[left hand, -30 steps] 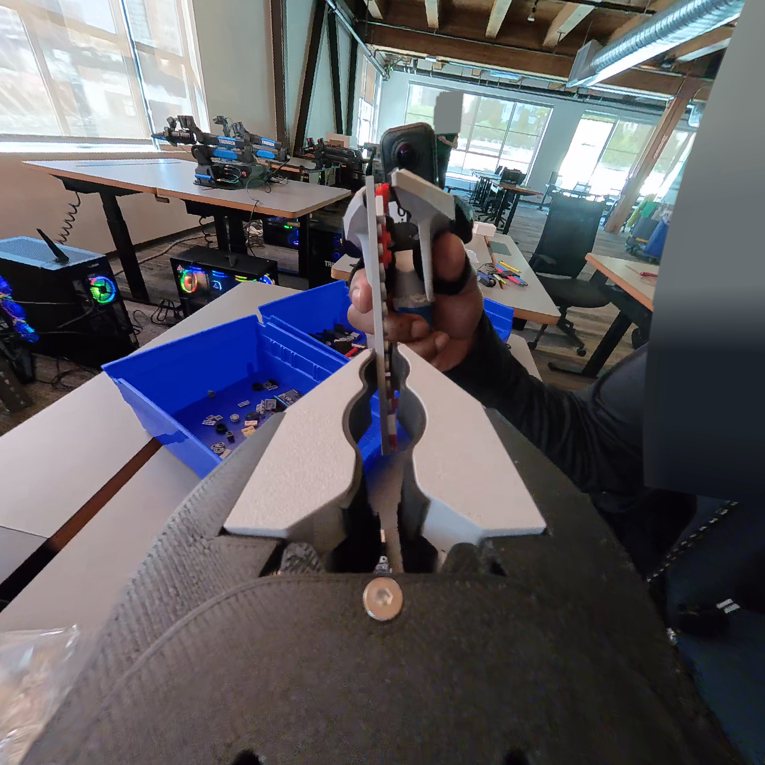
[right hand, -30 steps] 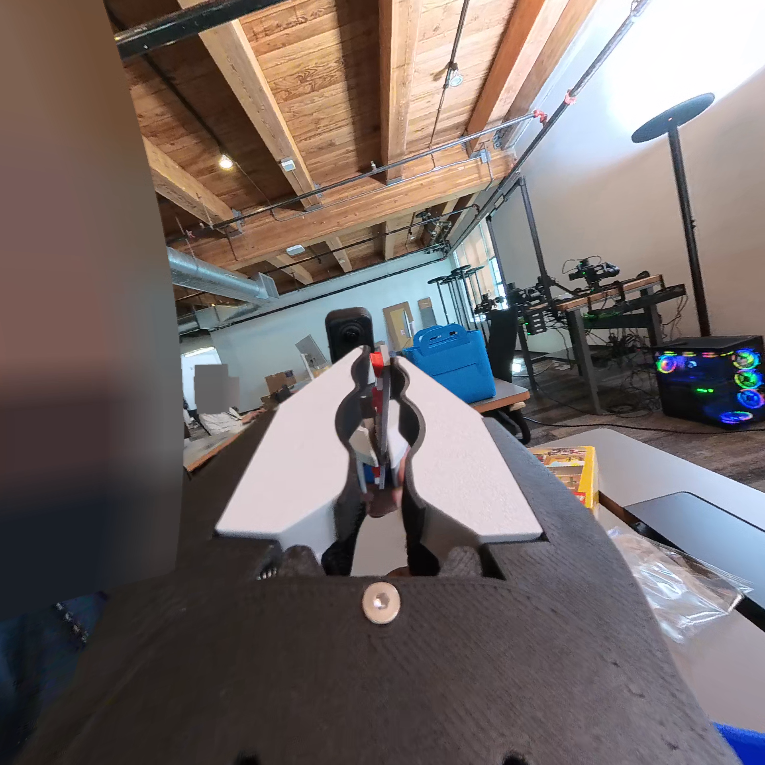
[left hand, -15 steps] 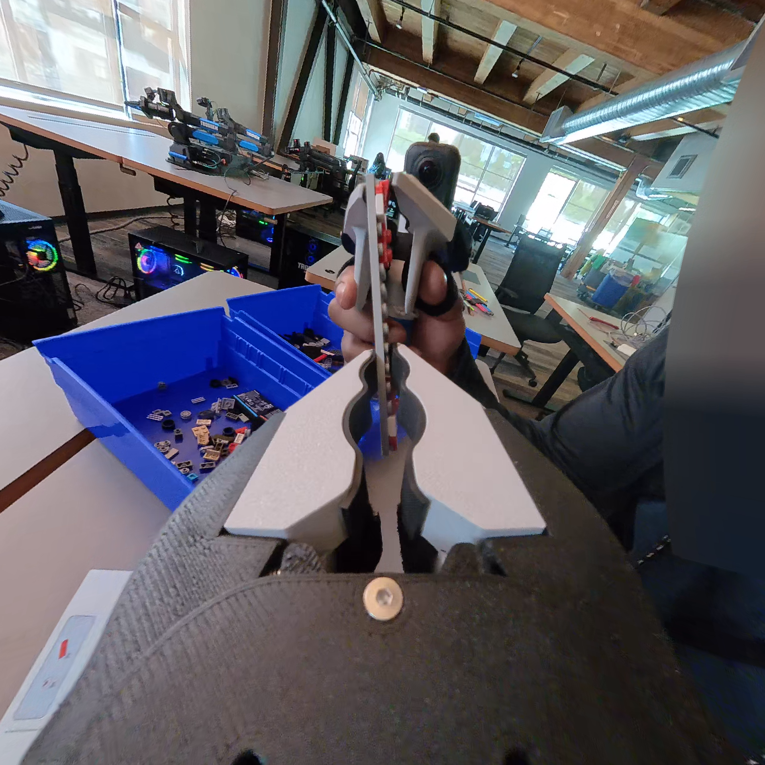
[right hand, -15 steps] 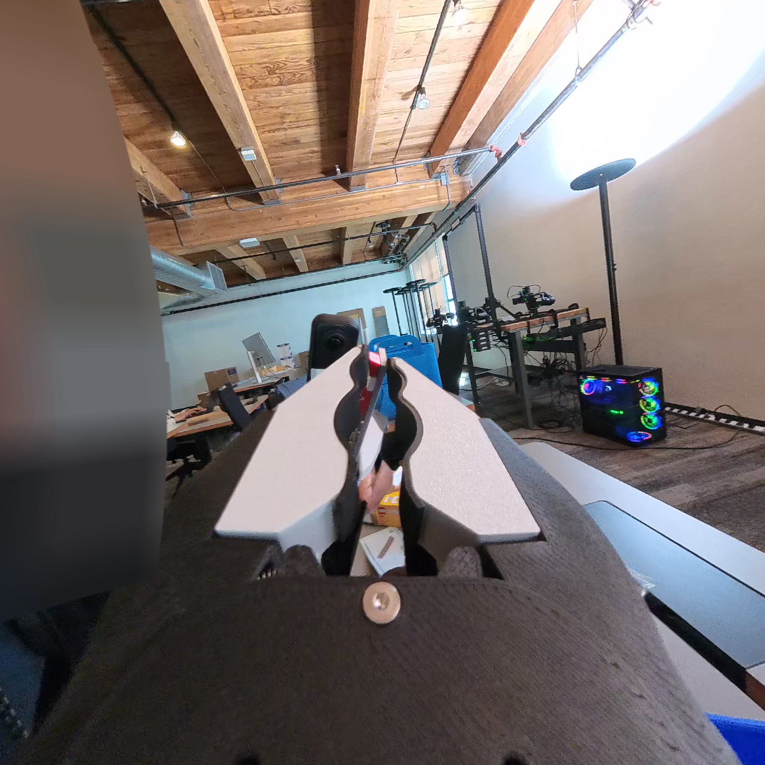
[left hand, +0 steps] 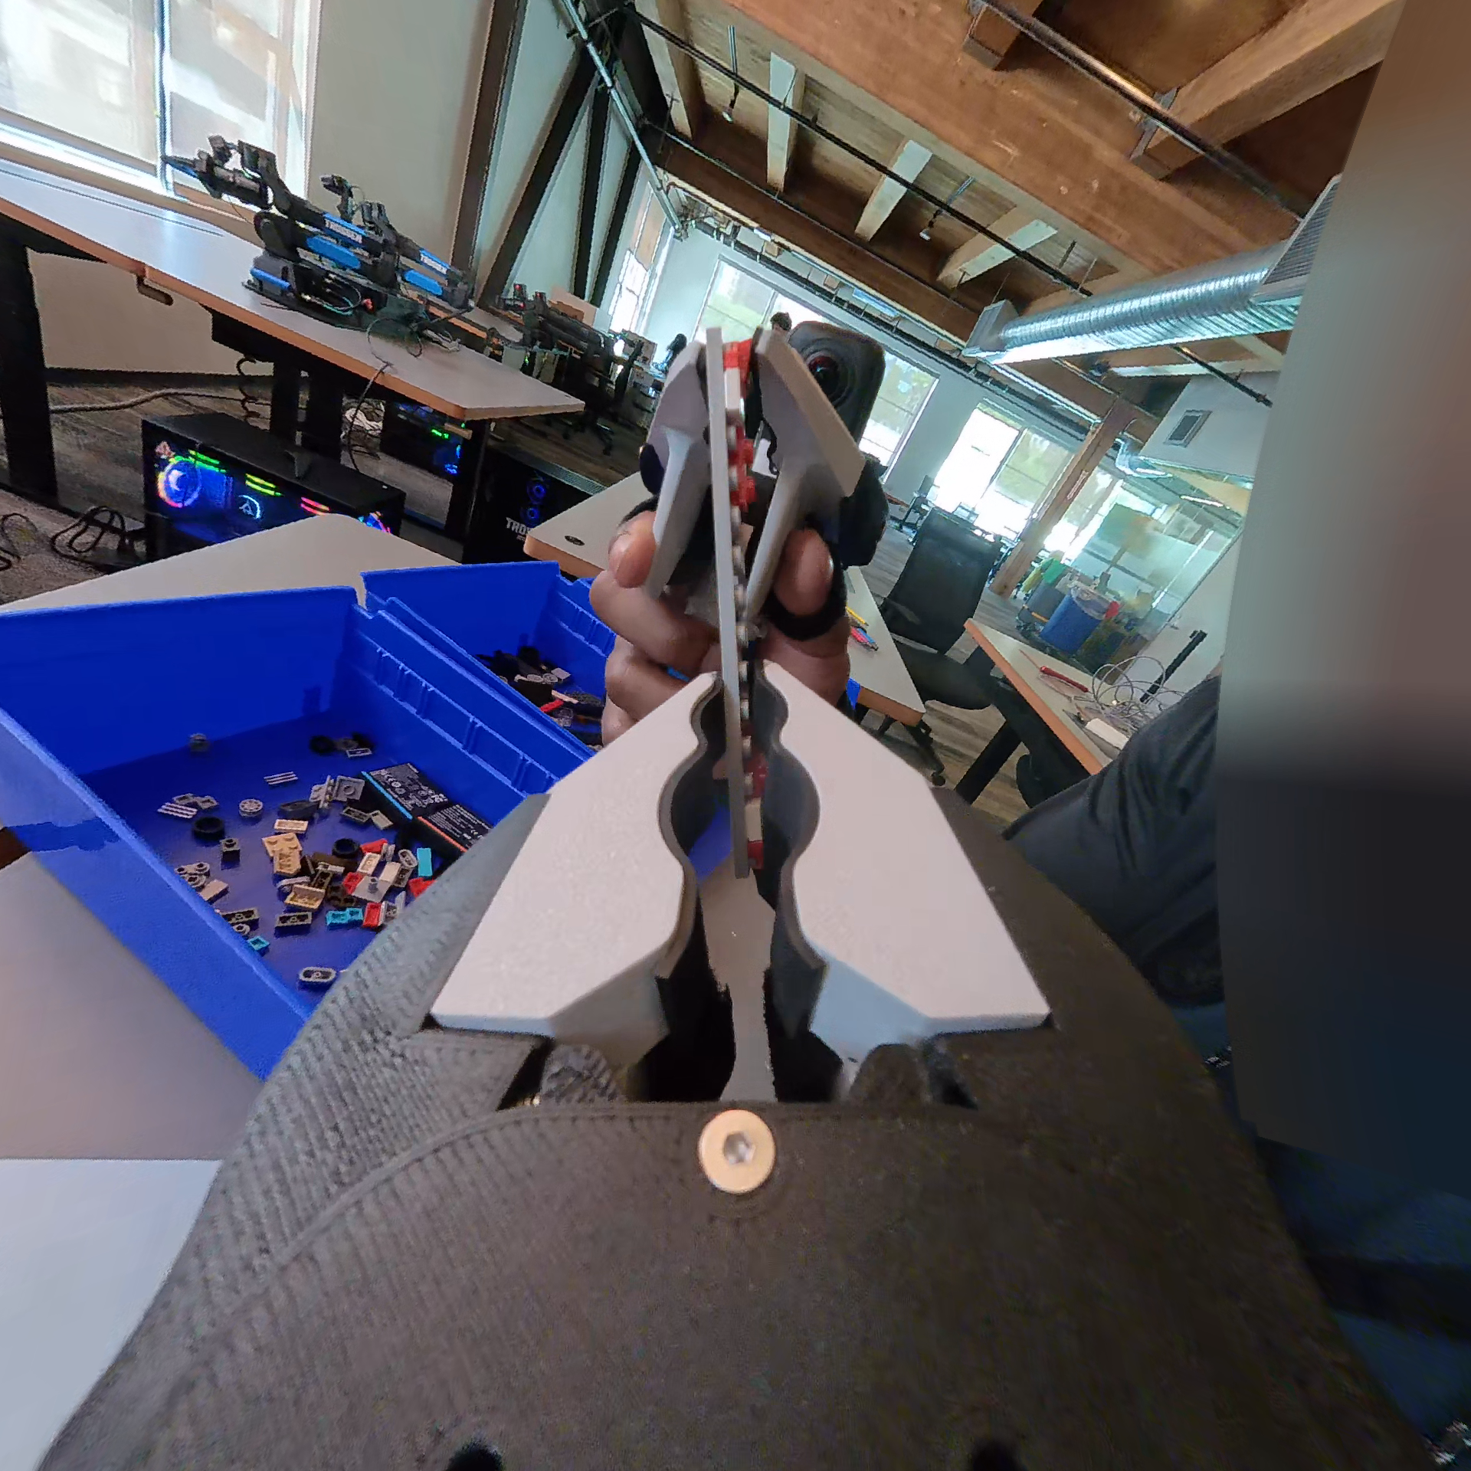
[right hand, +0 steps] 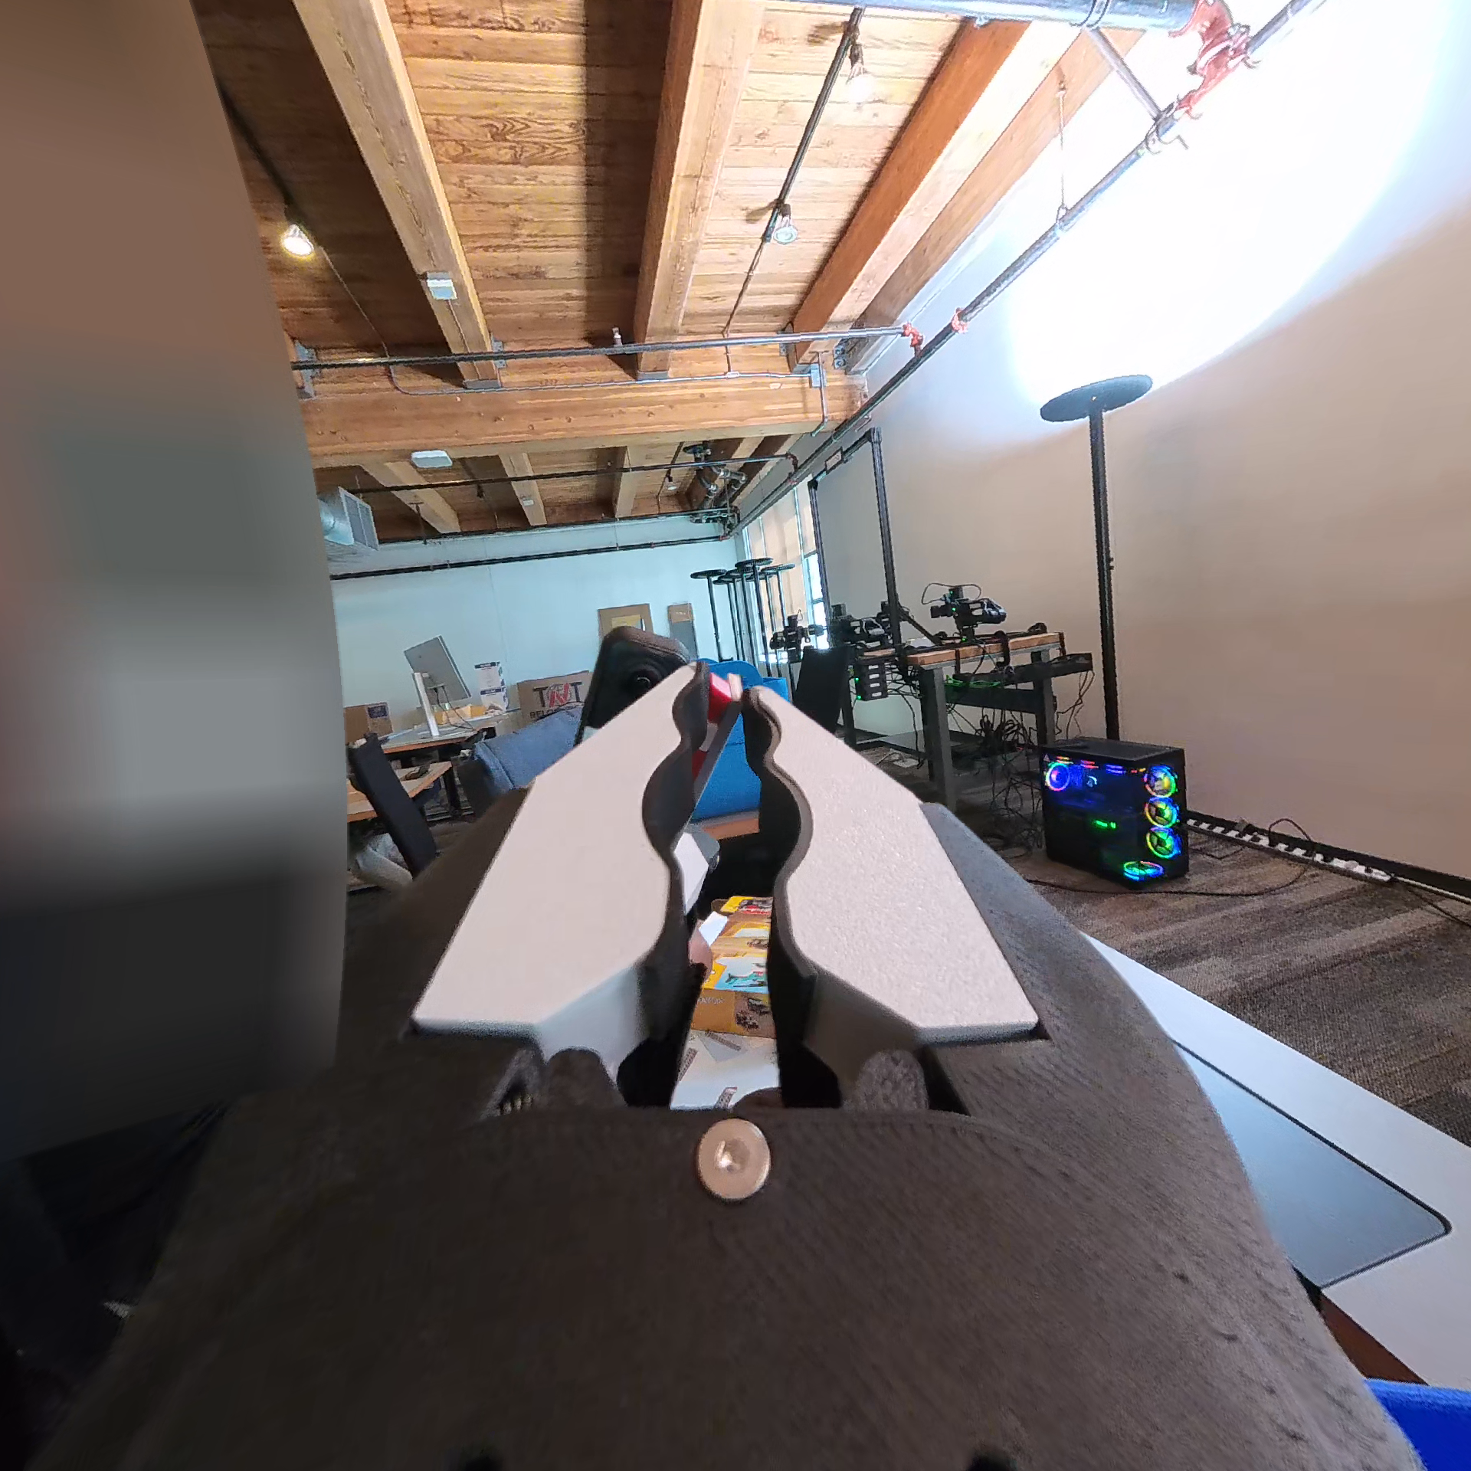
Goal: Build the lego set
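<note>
Mostly we see lego plate edge-on, thin grey strip with red studs; its face hidden. Left claw closed on near end, right claw closed on far end, plate held in air between them. From right wrist view, only red tip shows between our pinched fingers. Near blue bin on counter holds scattered small pieces; far blue bin holds dark pieces, partly blocked by hand. Yellow box glimpsed through claw gap.
</note>
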The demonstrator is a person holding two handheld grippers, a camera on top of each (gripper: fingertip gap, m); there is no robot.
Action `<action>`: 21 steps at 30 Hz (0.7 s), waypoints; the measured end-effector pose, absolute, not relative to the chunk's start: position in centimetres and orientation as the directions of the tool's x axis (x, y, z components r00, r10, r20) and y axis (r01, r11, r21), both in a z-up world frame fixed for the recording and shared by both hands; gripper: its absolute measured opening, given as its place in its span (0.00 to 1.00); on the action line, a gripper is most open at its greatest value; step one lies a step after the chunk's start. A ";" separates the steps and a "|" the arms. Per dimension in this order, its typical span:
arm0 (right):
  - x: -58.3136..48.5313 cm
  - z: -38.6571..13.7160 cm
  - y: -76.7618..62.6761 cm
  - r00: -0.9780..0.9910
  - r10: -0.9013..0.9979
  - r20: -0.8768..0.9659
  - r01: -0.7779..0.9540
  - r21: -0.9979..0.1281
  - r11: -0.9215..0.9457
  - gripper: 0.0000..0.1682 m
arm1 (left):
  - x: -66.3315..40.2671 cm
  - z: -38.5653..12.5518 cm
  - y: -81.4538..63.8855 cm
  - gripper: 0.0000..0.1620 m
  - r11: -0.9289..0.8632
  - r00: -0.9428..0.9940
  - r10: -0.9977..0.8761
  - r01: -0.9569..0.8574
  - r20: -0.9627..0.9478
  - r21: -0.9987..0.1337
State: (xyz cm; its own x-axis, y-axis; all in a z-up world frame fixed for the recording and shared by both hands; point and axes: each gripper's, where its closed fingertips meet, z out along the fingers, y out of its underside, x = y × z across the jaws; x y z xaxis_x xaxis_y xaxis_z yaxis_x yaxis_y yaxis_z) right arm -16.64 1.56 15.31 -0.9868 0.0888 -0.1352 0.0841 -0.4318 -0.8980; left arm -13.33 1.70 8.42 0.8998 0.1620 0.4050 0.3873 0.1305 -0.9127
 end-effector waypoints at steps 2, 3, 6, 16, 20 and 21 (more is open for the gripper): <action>-16.8 15.3 1.6 -0.985 0.100 -0.140 0.083 -0.896 -0.437 0.05 | -13.7 8.3 1.7 0.03 0.132 0.906 0.184 0.362 0.381 -0.923; -16.9 15.4 1.6 -0.984 0.107 -0.142 0.081 -0.895 -0.438 0.07 | -13.8 8.3 1.7 0.03 0.129 0.911 0.198 0.342 0.362 -0.931; -17.0 15.5 2.2 -0.984 0.131 -0.122 0.055 -0.903 -0.426 0.20 | -14.8 7.6 0.9 0.03 0.069 0.914 0.302 0.262 0.271 -0.962; -16.8 13.1 2.2 -0.887 0.344 0.308 -0.369 -0.921 -0.129 0.14 | -16.5 5.9 -1.6 0.03 -0.271 0.833 0.527 -0.022 -0.168 -0.962; -16.9 12.6 2.2 -0.884 0.337 0.325 -0.381 -0.917 -0.116 0.15 | -15.9 6.2 -1.0 0.03 -0.196 0.876 0.475 0.014 -0.083 -0.980; -17.0 12.7 2.3 -0.891 0.334 0.307 -0.366 -0.922 -0.129 0.15 | -15.6 6.4 -0.7 0.03 -0.142 0.896 0.443 0.060 -0.010 -0.988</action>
State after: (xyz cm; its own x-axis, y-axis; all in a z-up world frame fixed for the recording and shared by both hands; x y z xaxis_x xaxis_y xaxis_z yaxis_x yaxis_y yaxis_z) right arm -17.02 2.27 12.68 -0.8909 0.3342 0.3075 -0.3663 -0.1287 -0.9216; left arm -15.60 -0.71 6.36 0.8963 0.4434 -0.0098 0.0597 -0.1425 -0.9880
